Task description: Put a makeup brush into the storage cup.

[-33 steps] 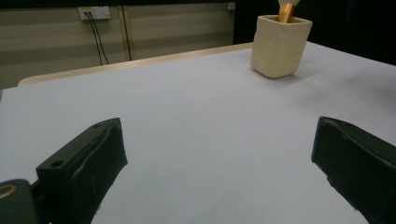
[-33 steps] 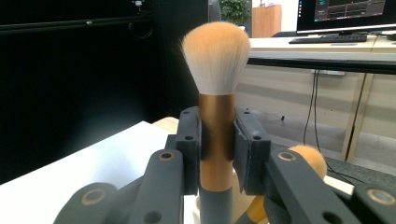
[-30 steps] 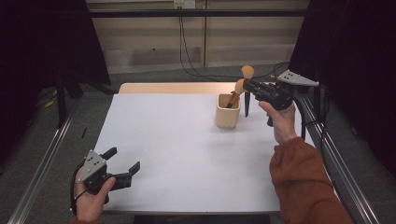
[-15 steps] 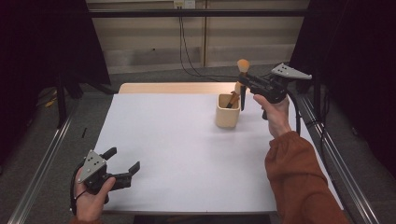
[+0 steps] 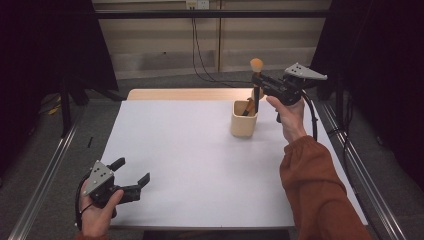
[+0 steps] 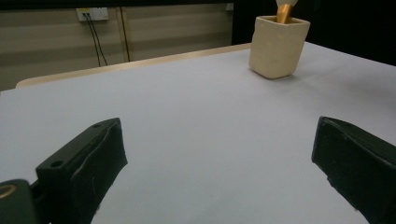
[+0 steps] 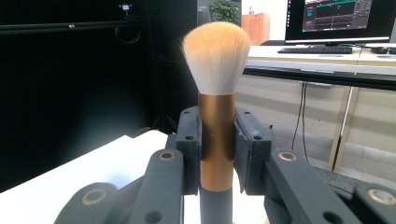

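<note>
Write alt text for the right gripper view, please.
Seen close up, the right gripper has its black jaws shut on the copper-coloured ferrule of a makeup brush, which stands upright with its peach-tipped bristles on top. Behind it are a dark curtain, a desk with a monitor and keyboard, and a corner of the white table below.

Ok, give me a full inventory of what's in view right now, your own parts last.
Makeup brush with copper ferrule and peach bristles: one, upright, clamped above the holder.
Cream square brush holder: one, far right part of the table; an item with an orange-brown handle stands inside.
White table: one, with a wooden edge at the far side.
Left gripper: black, fingers open, hovering at the near left corner.
Right gripper: black, fingers shut on the brush.
</note>
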The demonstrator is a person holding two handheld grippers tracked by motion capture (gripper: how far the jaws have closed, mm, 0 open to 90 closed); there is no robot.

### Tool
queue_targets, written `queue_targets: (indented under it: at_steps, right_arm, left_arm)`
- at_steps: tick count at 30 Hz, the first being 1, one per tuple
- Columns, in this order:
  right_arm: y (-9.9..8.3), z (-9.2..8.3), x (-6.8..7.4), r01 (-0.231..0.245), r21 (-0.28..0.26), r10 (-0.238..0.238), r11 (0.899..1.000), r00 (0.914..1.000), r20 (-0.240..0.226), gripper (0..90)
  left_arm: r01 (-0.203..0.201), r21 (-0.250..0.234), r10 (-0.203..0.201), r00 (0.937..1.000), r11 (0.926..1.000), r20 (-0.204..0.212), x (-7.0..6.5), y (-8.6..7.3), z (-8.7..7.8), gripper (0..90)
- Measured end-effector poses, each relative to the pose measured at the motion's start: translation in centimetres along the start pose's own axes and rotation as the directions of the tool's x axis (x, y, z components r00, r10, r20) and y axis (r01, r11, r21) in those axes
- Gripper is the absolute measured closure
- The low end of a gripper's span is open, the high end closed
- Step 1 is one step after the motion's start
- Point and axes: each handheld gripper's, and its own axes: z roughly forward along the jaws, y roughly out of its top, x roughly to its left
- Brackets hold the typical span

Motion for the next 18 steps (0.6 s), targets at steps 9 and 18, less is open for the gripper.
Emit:
queue_targets:
  at_steps: [9, 18]
  right_arm:
    - [-0.4, 0.7, 0.1, 0.001, -0.001, -0.001, 1.0, 0.9999, 0.011, 74.6]
    - [-0.4, 1.8, -0.2, 0.004, -0.008, -0.004, 1.0, 0.9999, 0.011, 74.6]
  left_arm:
    - [-0.002, 0.004, 0.002, 1.0, 1.0, -0.001, 0.0, 0.0, 0.0, 2.7]
    - [-0.005, 0.008, 0.005, 1.0, 1.0, 0.0, 0.0, 0.0, 0.1, 2.7]
